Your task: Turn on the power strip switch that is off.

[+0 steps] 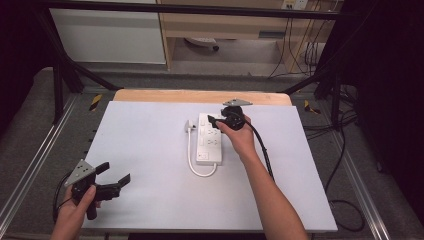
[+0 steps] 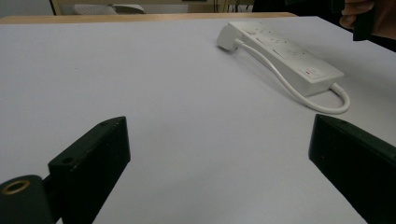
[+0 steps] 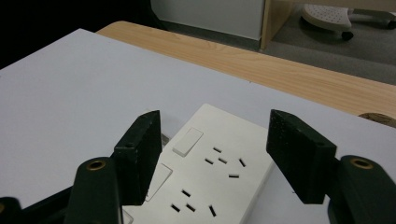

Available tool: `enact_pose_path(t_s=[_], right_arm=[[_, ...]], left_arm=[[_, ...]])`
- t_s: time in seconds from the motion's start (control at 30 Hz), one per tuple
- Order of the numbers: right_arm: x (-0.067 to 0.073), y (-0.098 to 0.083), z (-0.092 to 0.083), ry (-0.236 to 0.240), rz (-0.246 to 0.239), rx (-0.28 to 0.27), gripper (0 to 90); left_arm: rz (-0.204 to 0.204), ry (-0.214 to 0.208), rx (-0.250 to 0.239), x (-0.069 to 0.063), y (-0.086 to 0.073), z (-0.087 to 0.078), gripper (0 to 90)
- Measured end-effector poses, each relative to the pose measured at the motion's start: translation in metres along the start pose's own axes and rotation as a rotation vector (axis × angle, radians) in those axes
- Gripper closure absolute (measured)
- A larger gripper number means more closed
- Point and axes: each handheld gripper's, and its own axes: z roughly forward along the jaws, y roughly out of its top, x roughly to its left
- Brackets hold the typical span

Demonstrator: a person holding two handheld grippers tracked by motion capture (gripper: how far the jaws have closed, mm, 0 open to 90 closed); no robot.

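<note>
Right gripper (image 1: 216, 121), jaws wide and empty, hovers over the far end of the white power strip (image 1: 210, 140) lying mid-table; left gripper (image 1: 116, 183) waits wide open near the front-left corner; advise squaring jaws across the strip's width before closing.

A white sheet (image 1: 150, 165) covers nearly the whole table top, leaving a strip of bare light wood (image 1: 200, 96) along the 12 o'clock edge. A white power strip (image 1: 210, 140) lies flat on the sheet, a little toward 1 o'clock from the middle, its length running from 12 to 6. Its white cord (image 1: 192, 162) leaves the 6 o'clock end, loops round and runs up the 9 o'clock side to a white plug (image 1: 189, 125) lying just beside the strip's 12 o'clock end.
</note>
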Motion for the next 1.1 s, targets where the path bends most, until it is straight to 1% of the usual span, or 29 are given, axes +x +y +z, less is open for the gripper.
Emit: enact_pose_path(t_s=[0.27, 0.4, 0.67, 0.77, 0.93, 1.0, 1.1], right_arm=[[0.000, -0.003, 0.006, -0.002, -0.001, 0.010, 39.6], [-0.001, -0.004, 0.009, -0.009, -0.002, 0.006, 44.4], [0.001, -0.004, 0.015, -0.006, -0.009, 0.004, 54.1], [0.003, -0.004, 0.018, 0.007, -0.002, -0.001, 56.7], [0.005, -0.005, 0.022, 0.014, -0.012, 0.002, 62.8], [0.007, -0.005, 0.024, 0.018, -0.008, 0.006, 64.0], [0.010, -0.005, 0.028, 0.021, -0.015, 0.010, 65.3]], left_arm=[[-0.002, -0.001, -0.001, 0.000, 0.000, 0.000, 5.4], [-0.002, -0.001, 0.000, 0.000, 0.000, 0.000, 5.4], [-0.002, -0.001, 0.000, 0.000, 0.000, 0.000, 5.5], [-0.005, -0.001, -0.001, 0.000, 0.000, 0.000, 5.5], [-0.004, -0.003, -0.001, 0.000, 0.000, 0.000, 5.4], [-0.004, -0.004, -0.002, 0.000, 0.000, 0.000, 5.4], [-0.007, -0.004, -0.004, 0.000, 0.000, 0.000, 5.4]])
